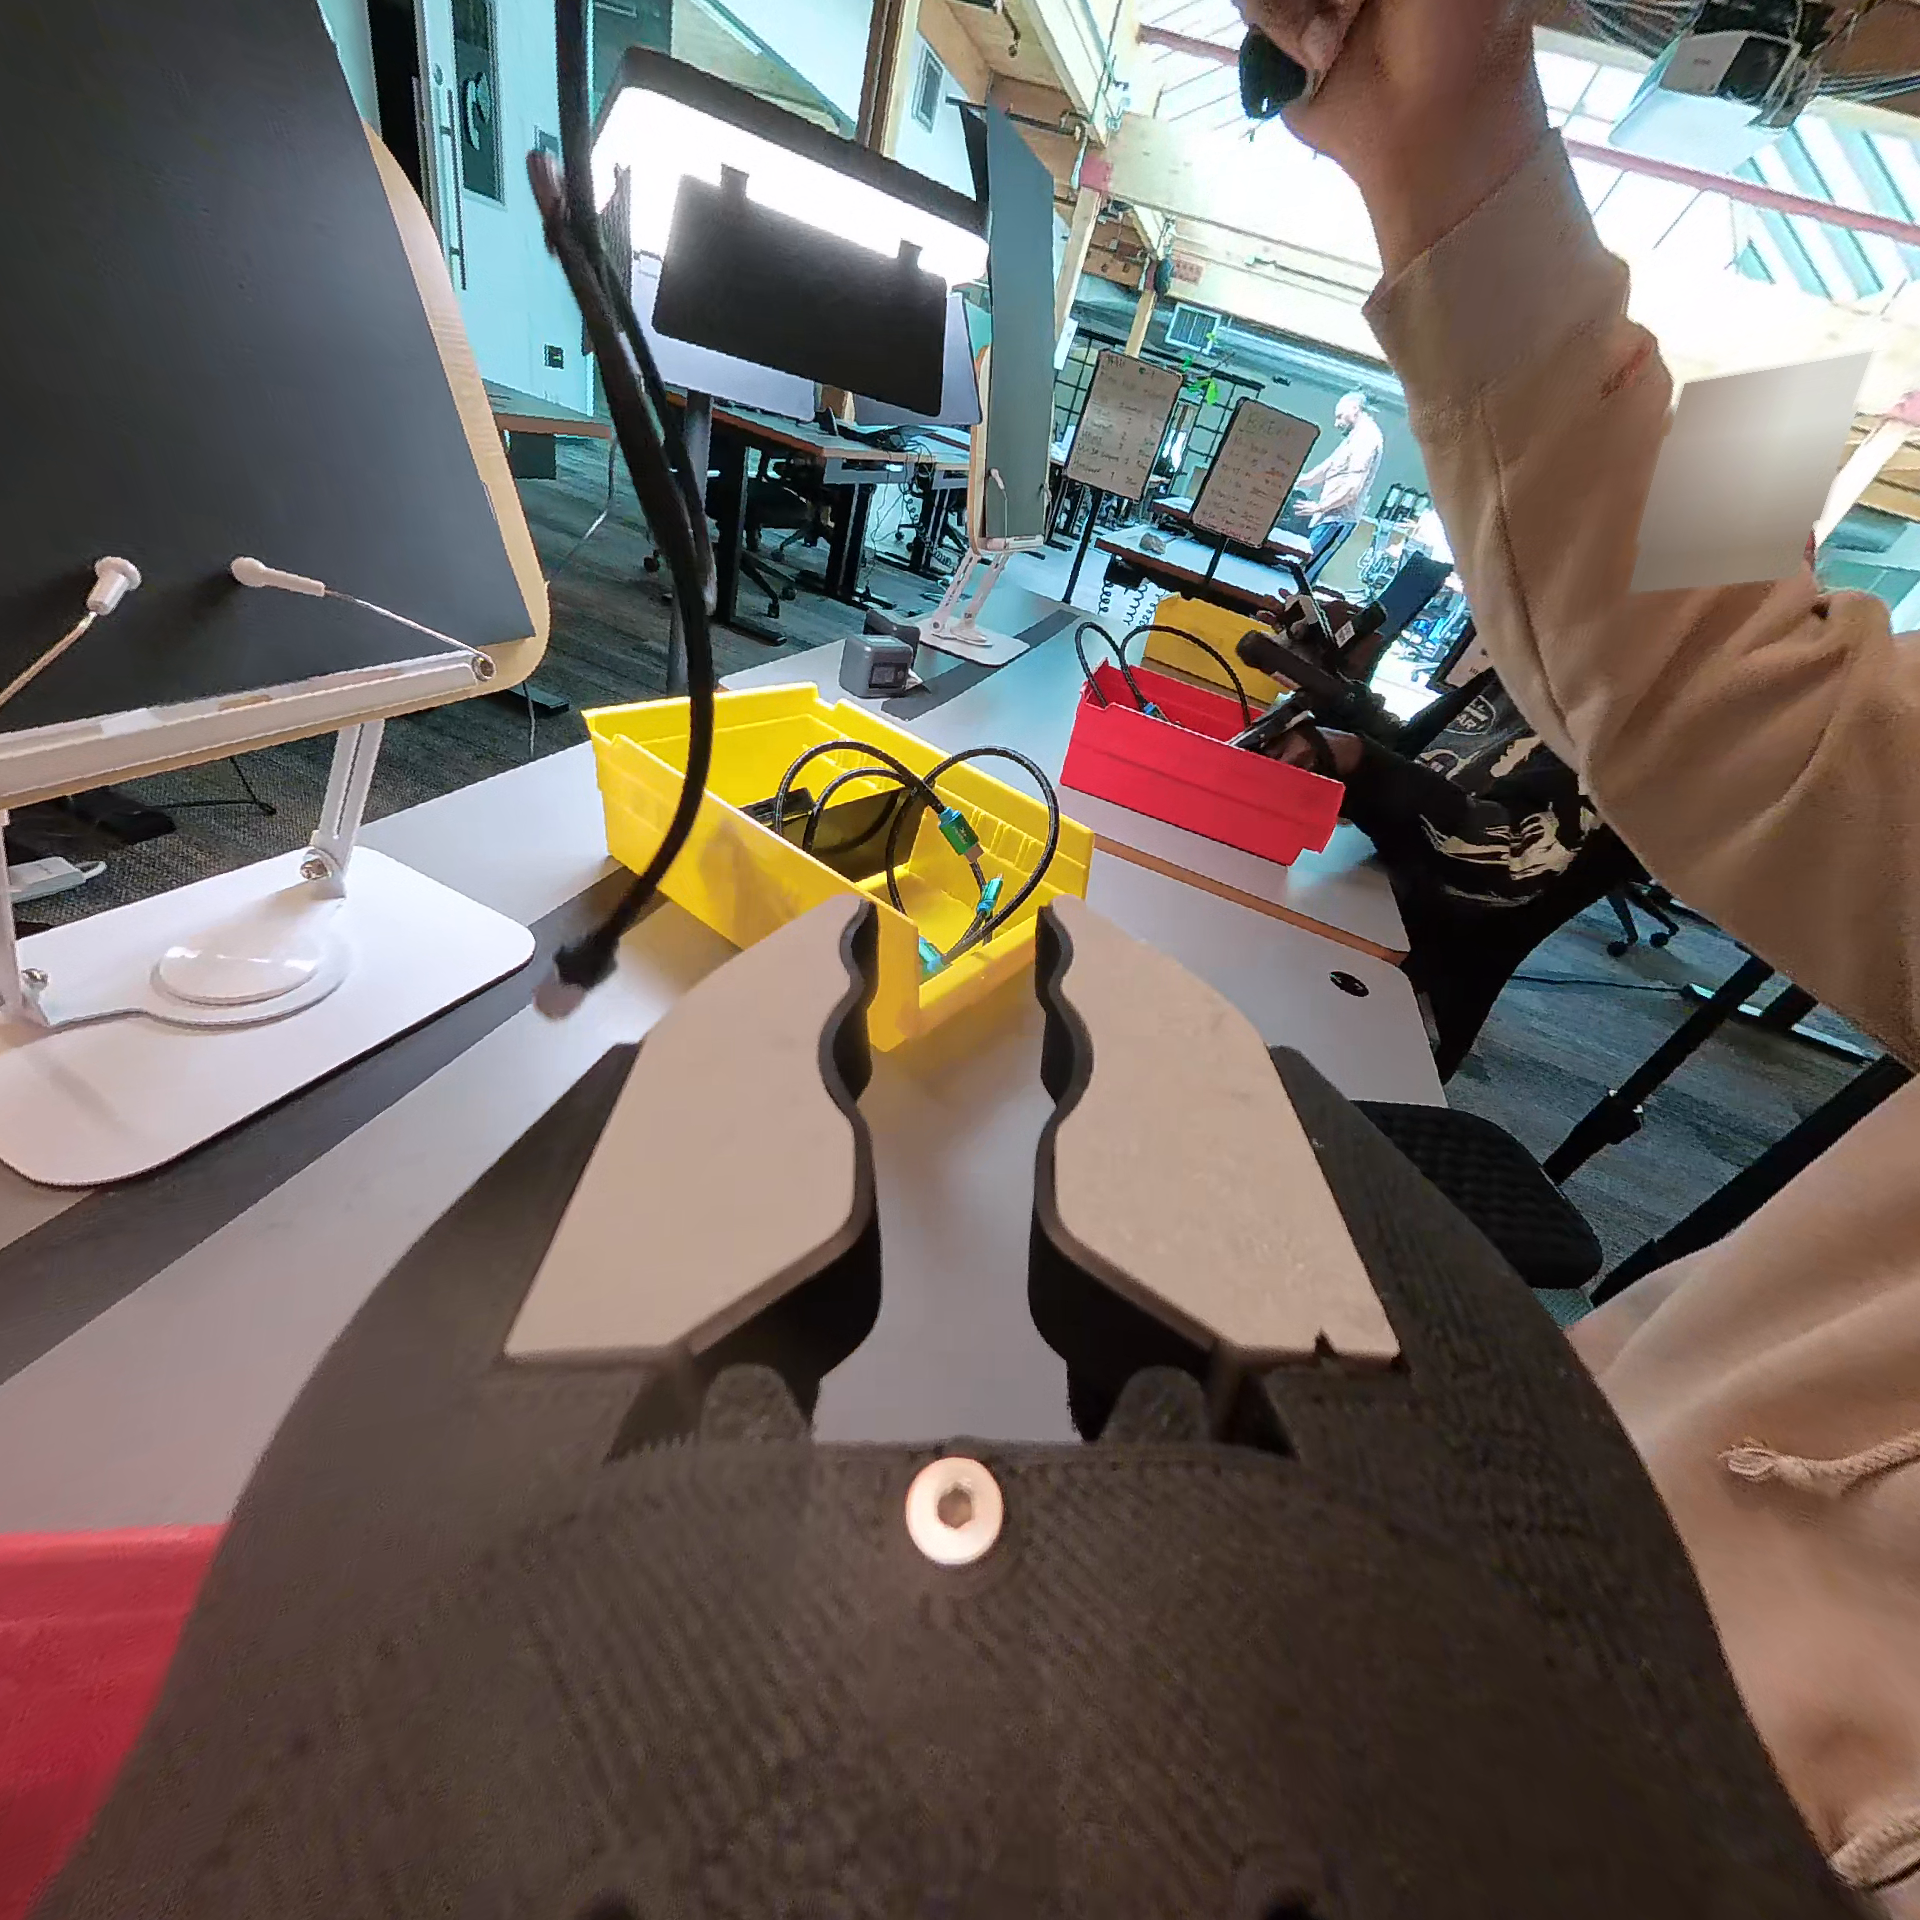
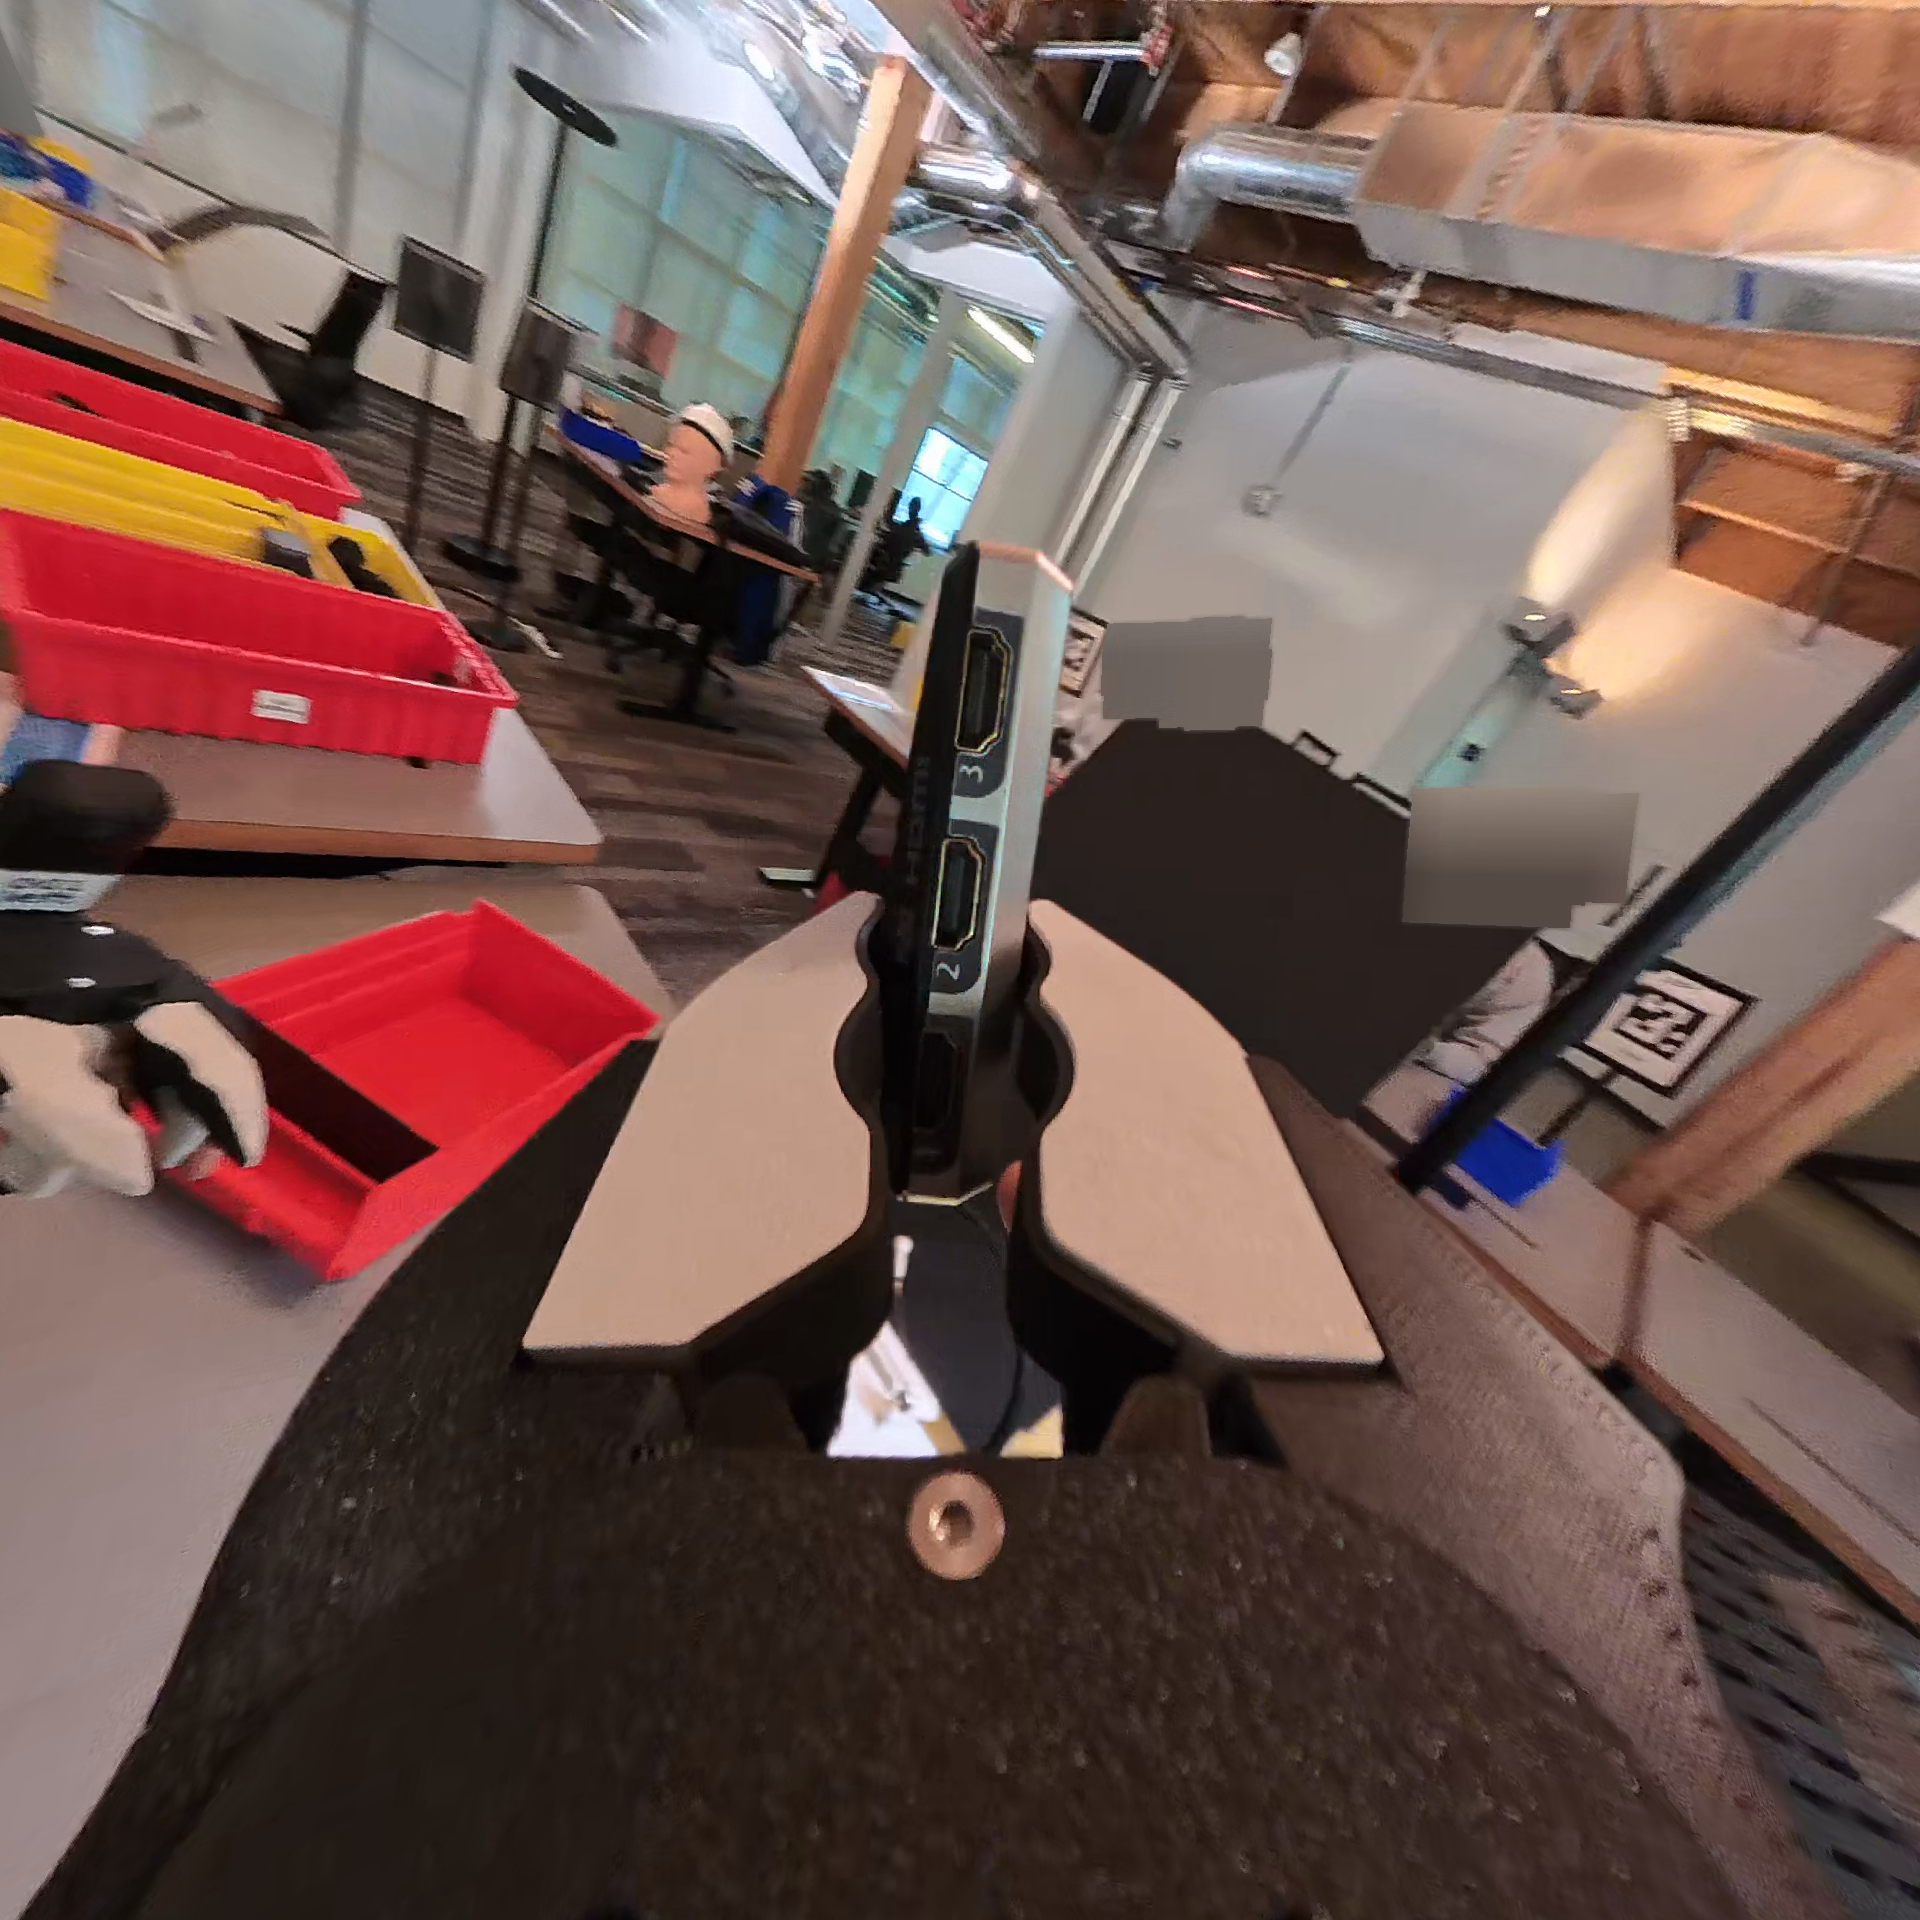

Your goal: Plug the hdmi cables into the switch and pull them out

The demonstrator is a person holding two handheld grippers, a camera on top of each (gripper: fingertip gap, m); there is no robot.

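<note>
Yellow bin (image 1: 665, 774) holds cables (image 1: 940, 821); just before it, left gripper (image 1: 951, 935) gapes empty. Right gripper (image 2: 951, 935) clamps the switch (image 2: 971, 831).

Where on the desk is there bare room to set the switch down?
Bare grey desk lies between the left tool and the yellow bin. The white stand base crowds the left; cables fill the bin.

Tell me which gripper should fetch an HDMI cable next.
Left. The left gripper is open and empty, pointing at the yellow plastic bin holding the black braided cables with teal plugs. The right gripper is shut on the slim silver-and-black switch.
</note>
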